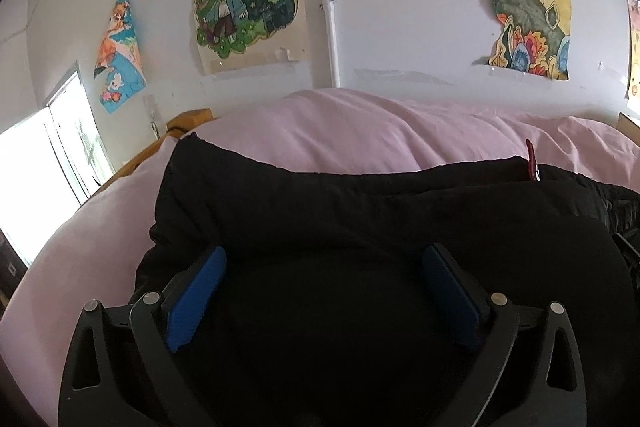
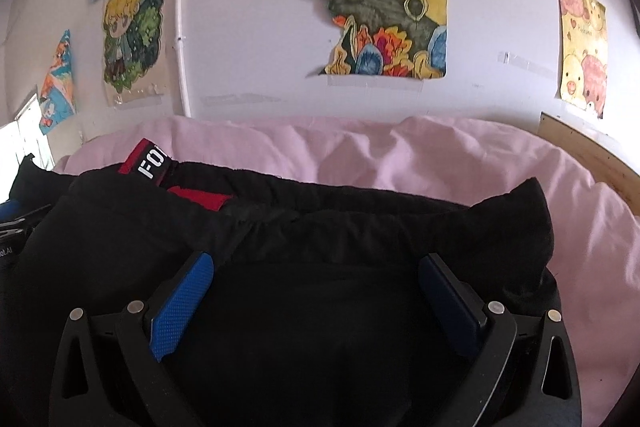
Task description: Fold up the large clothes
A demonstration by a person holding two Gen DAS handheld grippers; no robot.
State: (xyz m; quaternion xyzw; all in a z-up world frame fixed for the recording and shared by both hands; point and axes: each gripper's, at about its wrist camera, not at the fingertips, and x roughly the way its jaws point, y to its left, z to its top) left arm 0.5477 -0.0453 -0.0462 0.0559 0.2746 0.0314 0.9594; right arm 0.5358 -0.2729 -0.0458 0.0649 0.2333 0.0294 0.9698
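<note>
While angled downward, both grippers' fingers (image 1: 444, 287) (image 2: 182, 303) seemingly straddle black garment (image 1: 320, 211).

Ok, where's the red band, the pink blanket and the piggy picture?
red band (image 2: 150, 165): right wrist view, its lettered middle.
pink blanket (image 2: 400, 155): right wrist view, a bare fold.
piggy picture (image 2: 582, 43): right wrist view, its middle.

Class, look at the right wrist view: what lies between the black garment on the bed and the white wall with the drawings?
Only rumpled pale pink bedding lies between the black fabric garment and the white wall; the right wrist view shows this.
</note>
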